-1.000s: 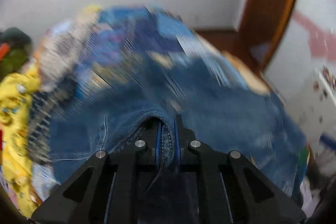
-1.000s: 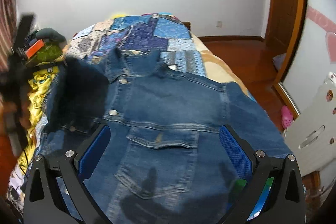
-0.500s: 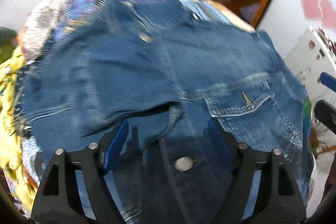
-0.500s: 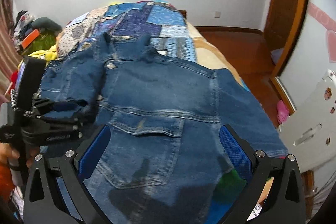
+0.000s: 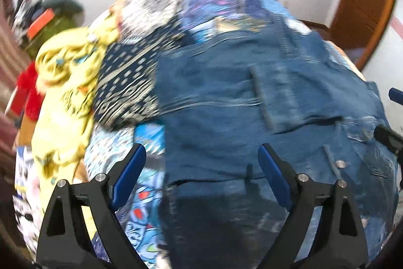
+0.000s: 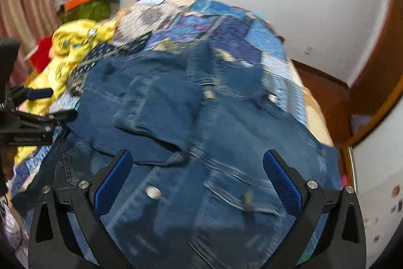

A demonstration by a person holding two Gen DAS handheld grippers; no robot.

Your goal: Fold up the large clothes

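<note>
I am hovering both grippers over the denim jacket (image 6: 226,143), which is lying spread across the patchwork quilt (image 6: 226,24) on the bed, reaching toward the bed's near edge. The left gripper (image 5: 201,168) is holding its fingers spread wide, pinching nothing, above the jacket's left side; the right gripper (image 6: 197,173) is likewise gaping with nothing between its blue pads (image 6: 282,183).

I am judging the left sleeve (image 6: 141,102) to be laid in over the chest, so the matching fold on the other side looks like the step in hand. To do it well I am planning to pinch that side at its outer edge, taking one layer only, lift just enough to clear the buttons (image 6: 153,192), and carry it across so the edges run parallel.

The denim is looking thick and stiff, dark blue with pale seams, a flap pocket (image 6: 241,196) and some rumpling where the sleeve is resting. A yellow garment (image 5: 65,92) is lying near the bed's left edge.
</note>
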